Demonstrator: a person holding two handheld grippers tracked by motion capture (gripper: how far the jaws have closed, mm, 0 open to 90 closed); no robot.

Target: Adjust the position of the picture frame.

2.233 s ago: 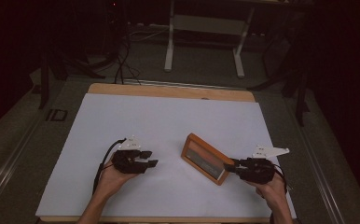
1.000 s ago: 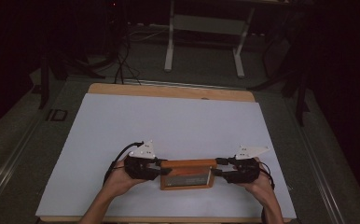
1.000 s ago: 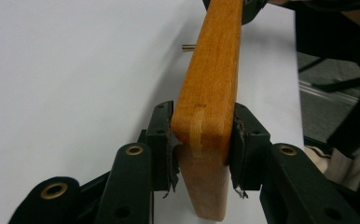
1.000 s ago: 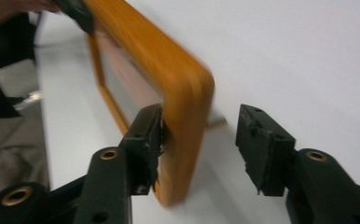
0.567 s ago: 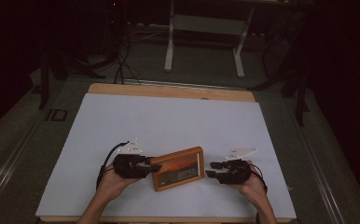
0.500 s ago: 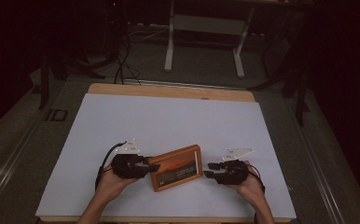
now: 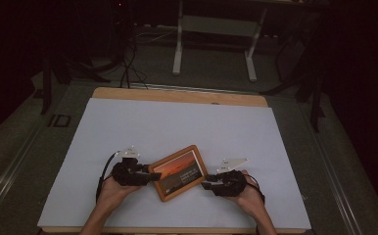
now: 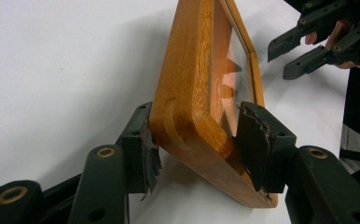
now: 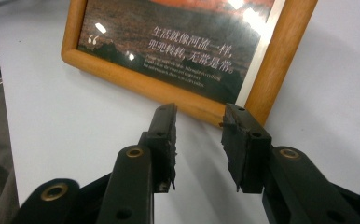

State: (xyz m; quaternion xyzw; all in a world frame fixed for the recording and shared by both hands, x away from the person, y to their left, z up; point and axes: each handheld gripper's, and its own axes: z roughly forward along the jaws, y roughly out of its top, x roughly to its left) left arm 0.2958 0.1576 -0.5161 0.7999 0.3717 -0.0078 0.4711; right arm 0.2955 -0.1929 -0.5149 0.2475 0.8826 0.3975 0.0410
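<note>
A wooden picture frame [image 7: 178, 172] with an orange sunset picture and white text lies tilted near the table's front edge. My left gripper [image 7: 148, 176] is shut on the frame's left corner [image 8: 194, 135], one pad on the back and one on the glass side. The frame [image 9: 187, 46] fills the top of the right gripper view. My right gripper [image 7: 207, 185] is open just off the frame's right corner, its fingertips [image 9: 166, 122] a short way from the wood and touching nothing. The right gripper [image 8: 308, 51] also appears far off in the left gripper view.
A white sheet [image 7: 177, 127] covers the wooden table [image 7: 177, 94]. Both forearms enter from the bottom edge. Beyond the table are dark floor, cables [image 7: 128, 54] and a white stand's legs [image 7: 214, 46].
The right gripper let go of the frame and drew back a little. The left gripper took the frame's left end; the frame swung to a tilt and turned picture side up.
</note>
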